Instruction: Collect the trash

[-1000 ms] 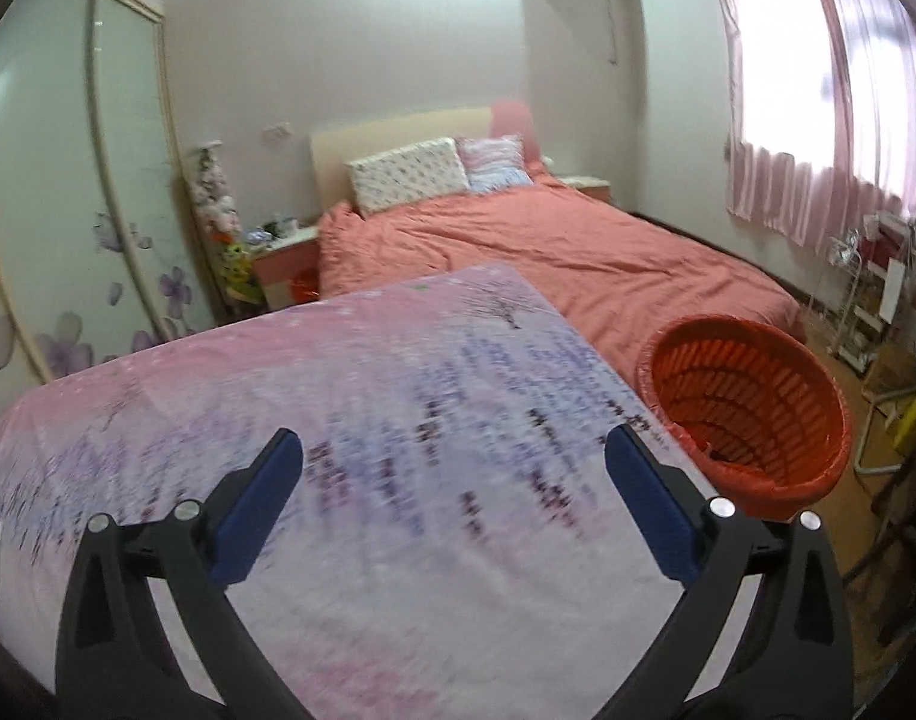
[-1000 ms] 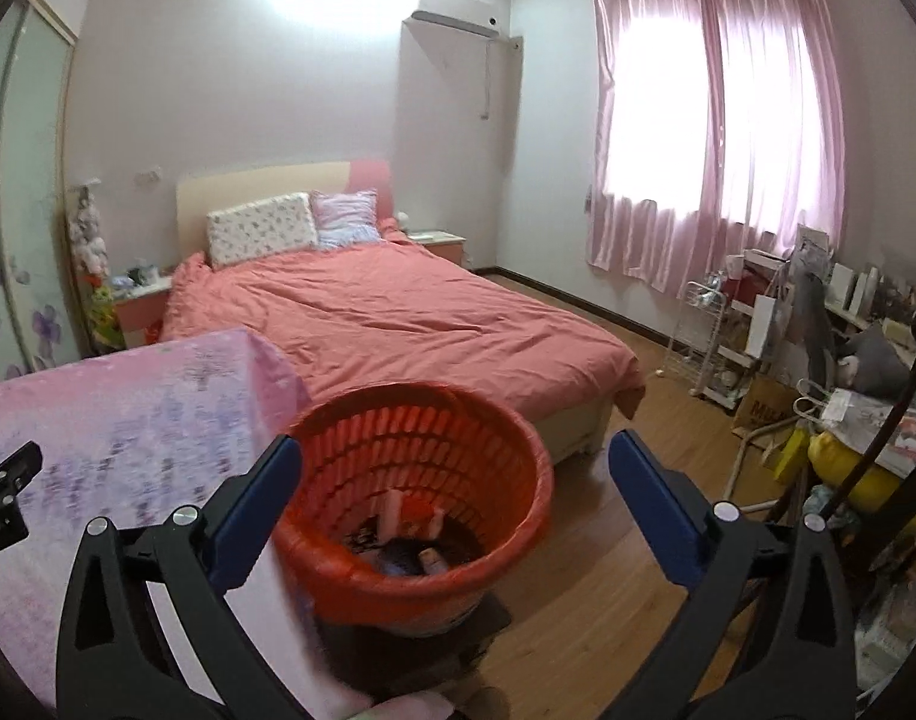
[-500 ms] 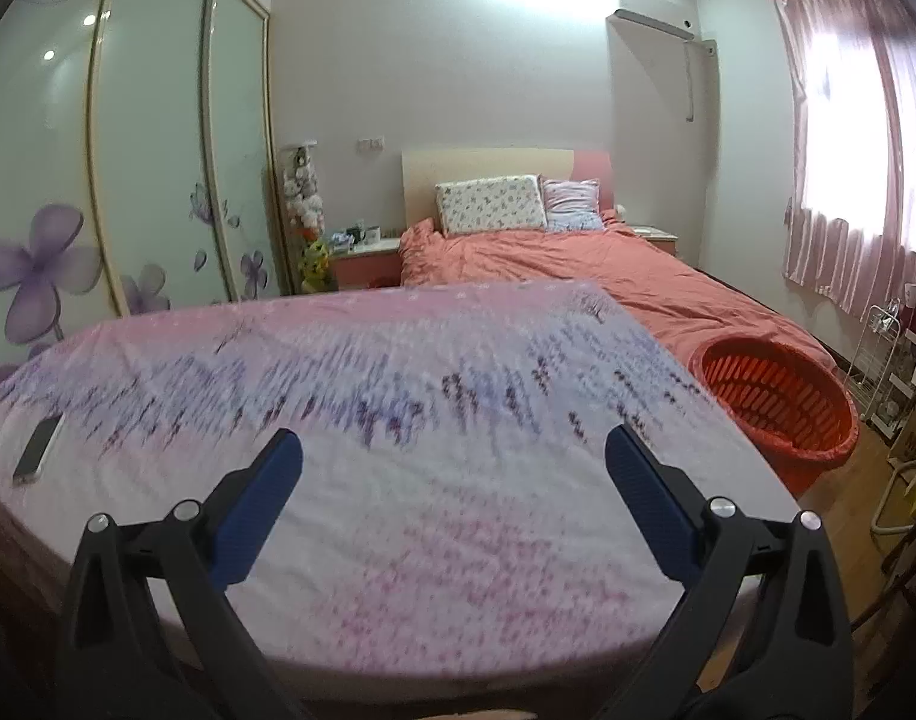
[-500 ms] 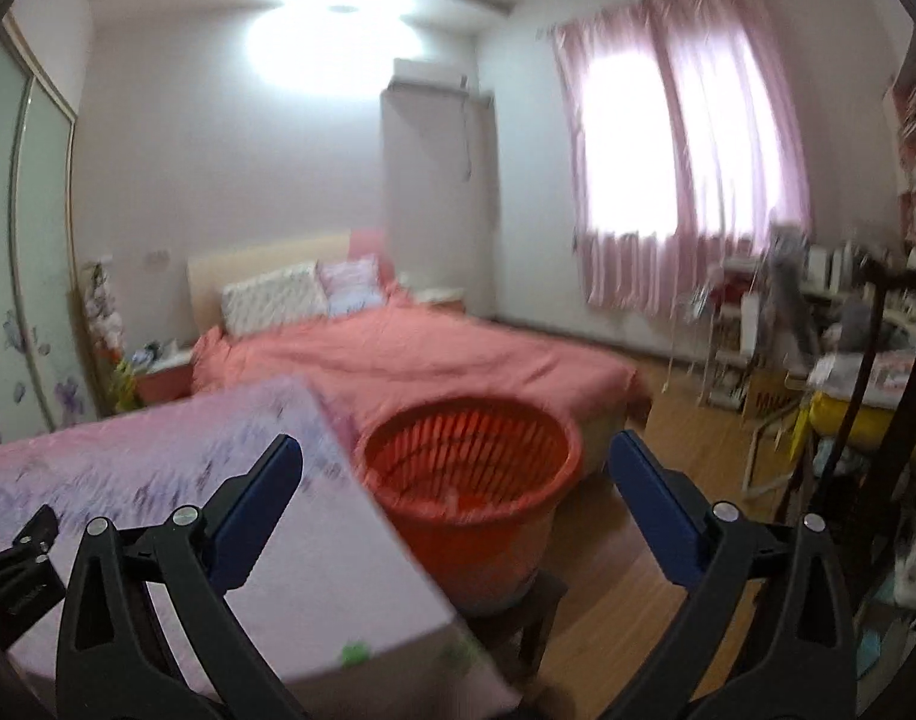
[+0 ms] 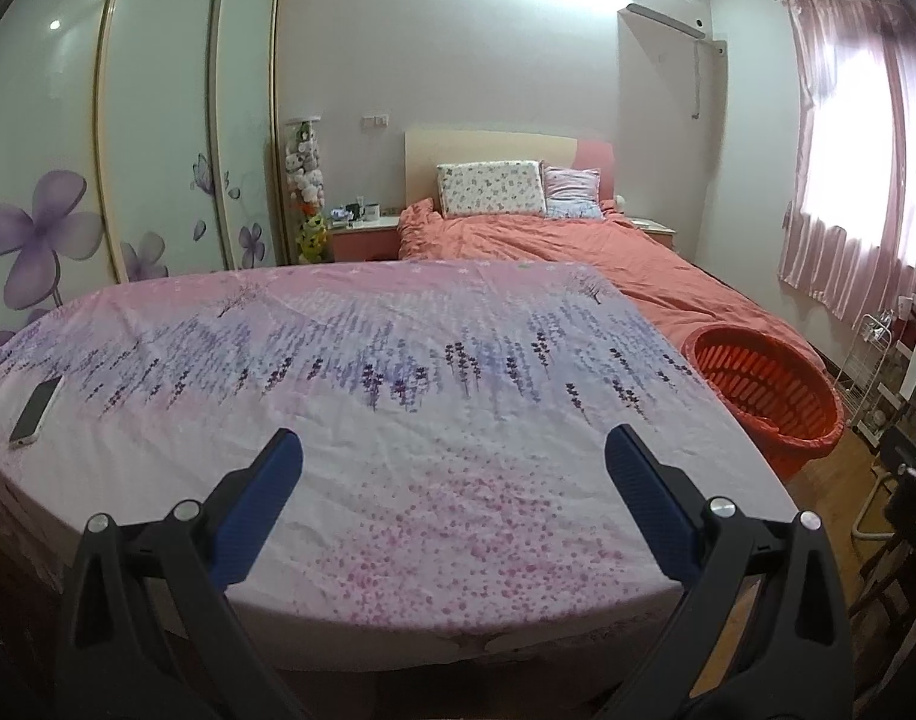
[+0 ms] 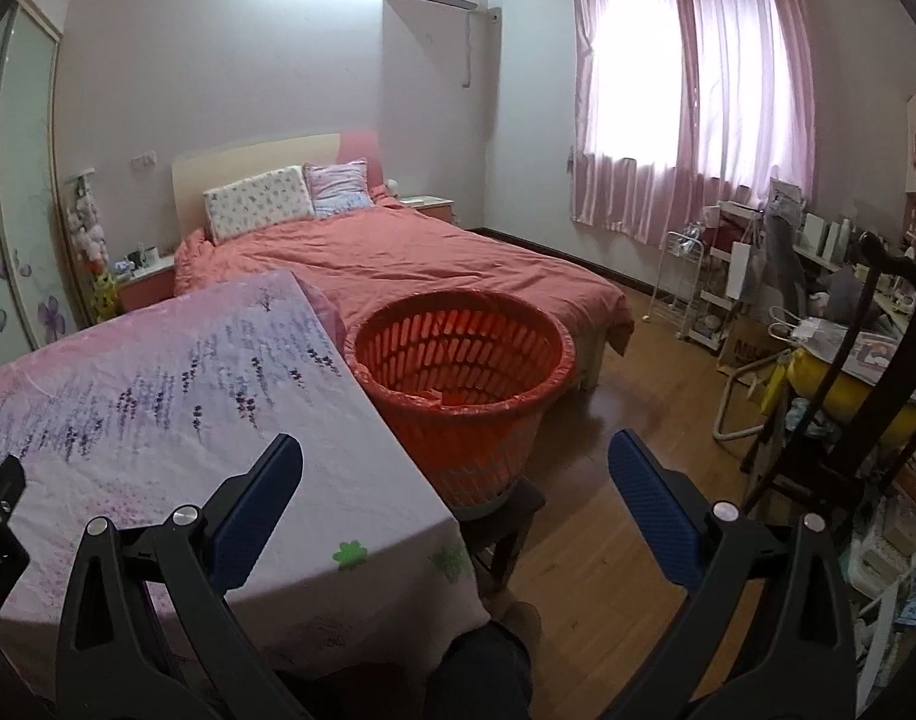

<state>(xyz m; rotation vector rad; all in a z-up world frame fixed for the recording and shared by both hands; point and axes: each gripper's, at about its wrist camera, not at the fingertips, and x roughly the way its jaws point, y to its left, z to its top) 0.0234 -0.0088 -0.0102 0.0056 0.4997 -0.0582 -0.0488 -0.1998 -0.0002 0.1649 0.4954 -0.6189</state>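
From your left wrist camera, your left gripper point(image 5: 455, 462) hangs over the near part of a table covered by a pink and lavender flowered cloth point(image 5: 398, 372), its blue-padded jaws spread wide with nothing between them. The orange basket point(image 5: 763, 390) stands off the table's right edge, ahead and to the right of this gripper and well apart from it; from this angle you see only its slotted inner wall, not the bottom. A phone point(image 5: 36, 411) lies flat near the left edge of the cloth, far to the left of your jaws. No loose trash shows on the cloth in this view. Beyond the table is a bed with a salmon cover point(image 5: 577, 246) and, on the left, a wardrobe with flower-printed doors point(image 5: 128, 138).

From your right wrist camera, your right gripper point(image 6: 455, 462) is also spread wide and empty, held above the table's near right corner. The basket point(image 6: 463, 372) sits straight ahead, just beyond the gap between your fingers, pressed close against the table's edge and resting on a dark low stool point(image 6: 505, 510). It seems lined with a thin red bag; something small and pale shows low inside, too unclear to name. To the right, wooden floor point(image 6: 625, 372) and a cluttered shelf area below a pink curtain point(image 6: 691, 90).
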